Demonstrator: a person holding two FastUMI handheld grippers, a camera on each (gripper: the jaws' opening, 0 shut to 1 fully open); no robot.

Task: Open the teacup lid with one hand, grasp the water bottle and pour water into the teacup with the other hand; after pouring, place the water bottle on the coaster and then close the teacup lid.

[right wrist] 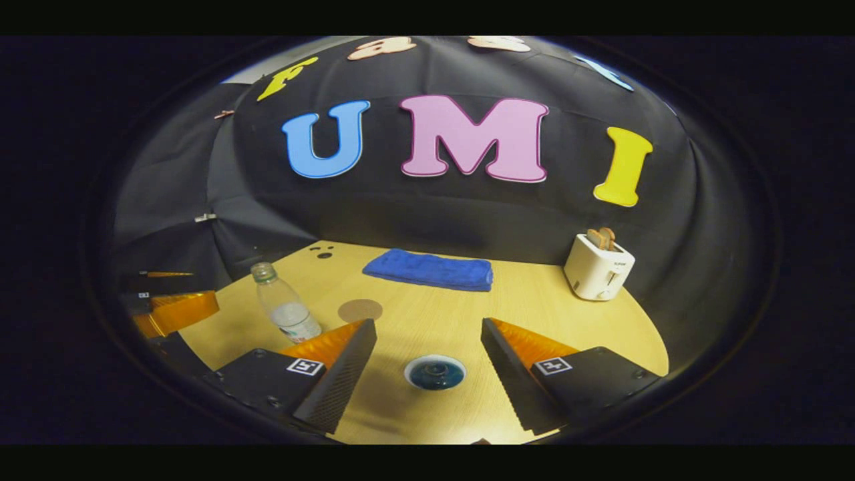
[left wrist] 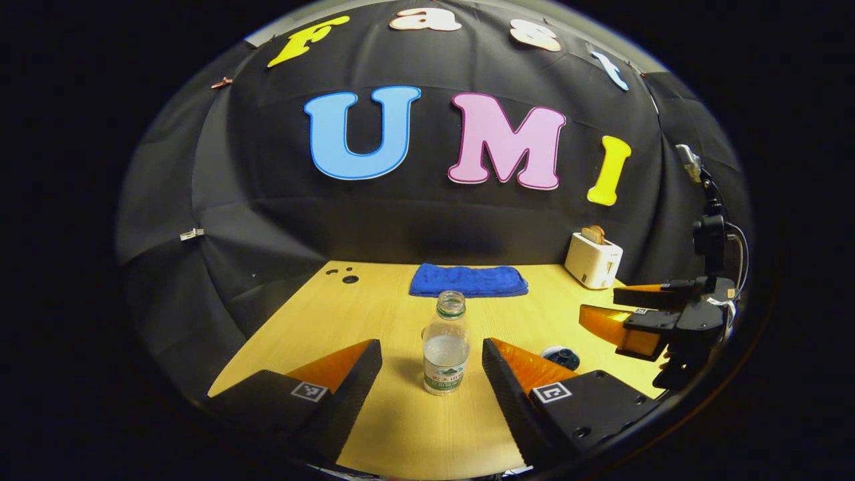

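Preparation is the step in hand, as I judge it: neither tool has closed on anything, and the lid lift and the bottle grasp are both yet to come.

Taking the clear plastic water bottle [left wrist: 445, 344] as the landmark: it stands upright on the pale wooden table [left wrist: 401, 427], uncapped and part full. In the left gripper view the left gripper [left wrist: 432, 374] has its fingers spread wide, one on each side of the bottle, with gaps on both sides and no contact. In the right gripper view, a round brown coaster [right wrist: 360, 310] lies flat on the table just beside the bottle.

Off to the bottle's right in the left gripper view sits the small round teacup with its dark blue-green lid [right wrist: 435, 372] on it. The right gripper [right wrist: 429, 374] hangs above it with fingers wide apart, the lid centred between them and apart from both.

Beyond the bottle, near the wall, a folded blue cloth [left wrist: 469, 280] lies flat; farther right of that stands a white toaster [left wrist: 593, 260] holding slices of bread.

Next, I judge, the right gripper needs to descend and pinch the lid's knob, then lift it clear. The left gripper needs to advance until the bottle's body sits between its pads, then close firmly enough to tilt the bottle without slipping or squashing it.
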